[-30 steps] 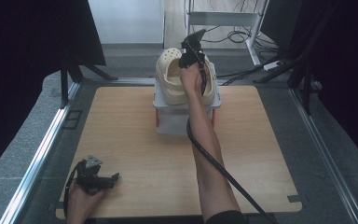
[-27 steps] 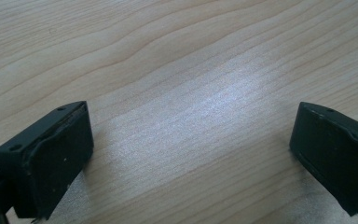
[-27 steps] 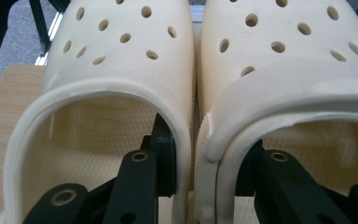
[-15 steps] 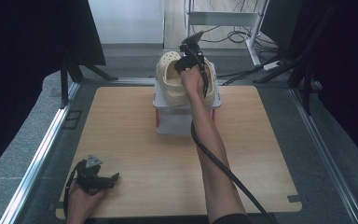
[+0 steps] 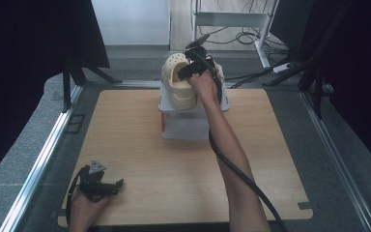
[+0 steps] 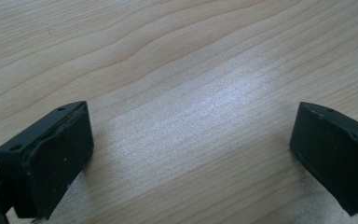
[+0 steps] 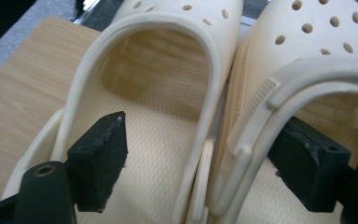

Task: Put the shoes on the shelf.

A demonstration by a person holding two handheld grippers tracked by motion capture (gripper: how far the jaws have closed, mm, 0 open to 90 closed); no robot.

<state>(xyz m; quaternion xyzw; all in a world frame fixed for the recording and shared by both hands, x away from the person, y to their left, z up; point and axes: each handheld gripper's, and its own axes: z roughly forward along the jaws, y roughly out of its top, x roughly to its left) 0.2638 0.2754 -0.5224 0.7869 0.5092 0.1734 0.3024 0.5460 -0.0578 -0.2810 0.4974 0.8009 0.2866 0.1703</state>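
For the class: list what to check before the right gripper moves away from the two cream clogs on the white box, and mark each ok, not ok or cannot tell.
1. Right gripper jaws have just been opening and straddle the clogs' adjoining walls, one jaw inside each clog; pads clear of both walls: cannot tell.
2. Left cream perforated foam clog seated: ok.
3. Right cream clog beside it, sides touching: ok.
4. Both rest squarely on the white rectangular box: cannot tell.
5. Left gripper open, nothing between its jaws, on the light wooden tabletop: ok.
6. Black cable clear of the clogs: ok.
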